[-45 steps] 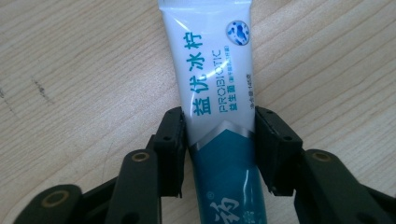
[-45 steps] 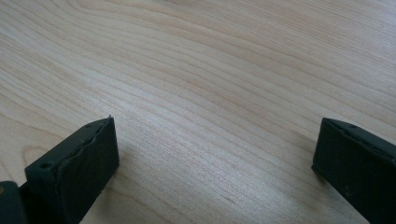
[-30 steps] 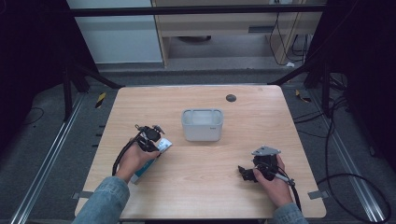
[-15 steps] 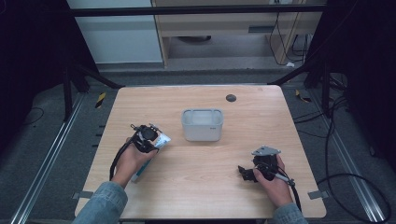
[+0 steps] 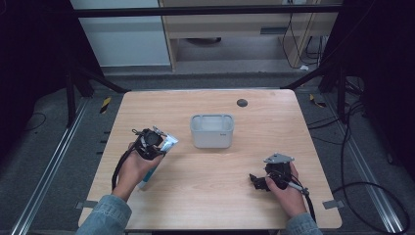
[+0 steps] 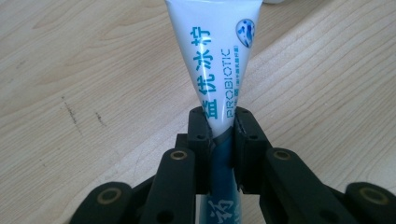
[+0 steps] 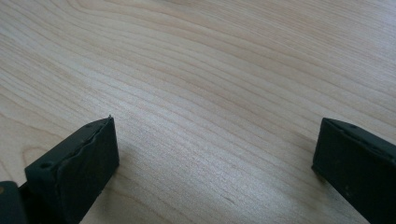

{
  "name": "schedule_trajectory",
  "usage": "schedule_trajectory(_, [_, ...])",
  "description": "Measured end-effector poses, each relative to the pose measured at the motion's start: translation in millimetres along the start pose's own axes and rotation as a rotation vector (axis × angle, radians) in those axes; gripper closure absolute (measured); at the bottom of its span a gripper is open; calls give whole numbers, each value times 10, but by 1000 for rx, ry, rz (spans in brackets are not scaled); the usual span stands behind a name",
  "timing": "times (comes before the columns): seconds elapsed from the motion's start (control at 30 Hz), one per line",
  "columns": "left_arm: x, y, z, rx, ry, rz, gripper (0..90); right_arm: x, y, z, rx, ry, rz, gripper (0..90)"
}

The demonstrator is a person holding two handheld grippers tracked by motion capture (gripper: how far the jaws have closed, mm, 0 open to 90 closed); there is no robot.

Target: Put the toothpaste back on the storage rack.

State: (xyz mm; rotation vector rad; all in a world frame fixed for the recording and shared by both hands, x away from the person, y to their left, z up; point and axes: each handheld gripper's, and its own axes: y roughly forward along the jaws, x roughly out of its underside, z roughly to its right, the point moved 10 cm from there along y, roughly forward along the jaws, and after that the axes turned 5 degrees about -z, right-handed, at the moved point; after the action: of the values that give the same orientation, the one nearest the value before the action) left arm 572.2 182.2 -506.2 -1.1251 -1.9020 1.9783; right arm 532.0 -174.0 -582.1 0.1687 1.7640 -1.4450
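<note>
Left gripper (image 6: 218, 135) pinches the toothpaste tube (image 6: 215, 56) mid-body, lifted over the tabletop's (image 5: 205, 196) left half beside the grey bin (image 5: 211, 131). Probably binning comes next: keep the squeeze light and carry it level. Right gripper (image 5: 259, 181) rests spread near the right edge.

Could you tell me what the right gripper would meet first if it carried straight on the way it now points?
Probably the bare wooden table. The right gripper has its jaws wide apart and angled down at the wood, with nothing between or ahead of them. Depth is hard to judge.
</note>
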Motion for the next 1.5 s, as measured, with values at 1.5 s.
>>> schedule_trajectory(1.5, [-503, -683, 126, -56, 55, 219, 787, -1, 1, 0, 1, 0, 0, 4])
